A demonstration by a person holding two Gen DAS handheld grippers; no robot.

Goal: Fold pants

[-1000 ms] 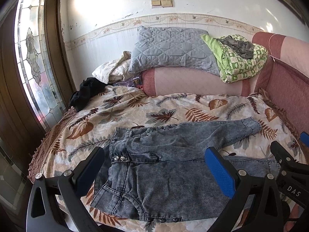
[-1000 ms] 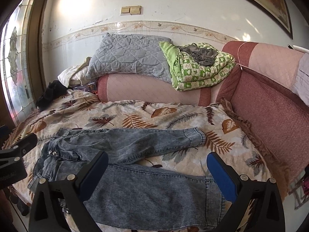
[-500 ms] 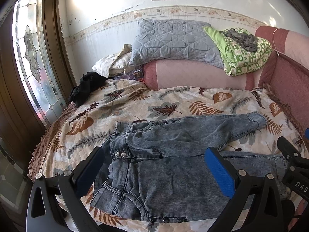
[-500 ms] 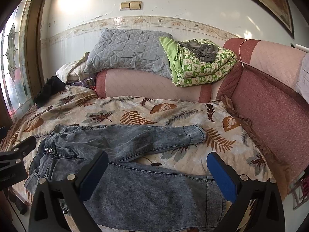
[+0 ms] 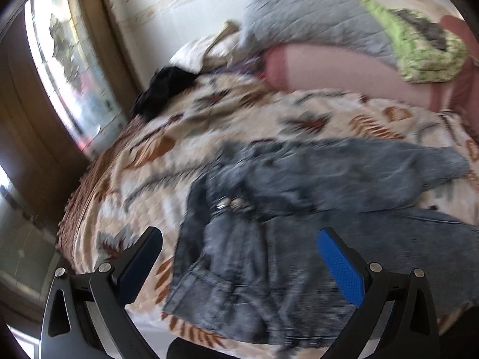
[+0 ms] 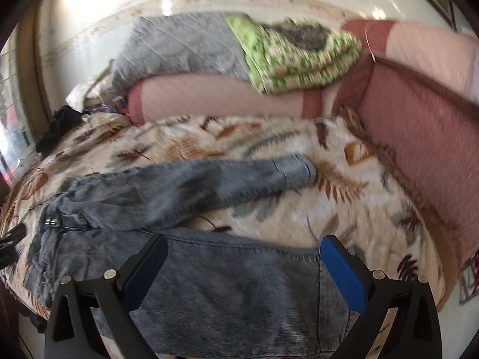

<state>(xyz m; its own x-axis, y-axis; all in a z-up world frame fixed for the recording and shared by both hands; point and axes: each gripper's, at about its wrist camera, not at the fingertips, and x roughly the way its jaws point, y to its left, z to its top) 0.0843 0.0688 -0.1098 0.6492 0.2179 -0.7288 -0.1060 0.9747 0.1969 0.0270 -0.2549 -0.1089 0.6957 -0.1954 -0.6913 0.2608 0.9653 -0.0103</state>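
Dropped closer over the jeans than half a second back, both views now smeared with motion. Spread flat on the leaf-print bed, waistband to the left, 2 legs still apart, far leg angled away, no fold made yet. Left gripper wide open above the waistband, empty. Right gripper wide open above the near leg's cuff end, empty. Probably lining up a first pinch. No legible writing or brand now

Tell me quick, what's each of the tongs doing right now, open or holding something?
Left tongs: open, empty, above the waist end of the jeans.
Right tongs: open, empty, above the near leg's hem.
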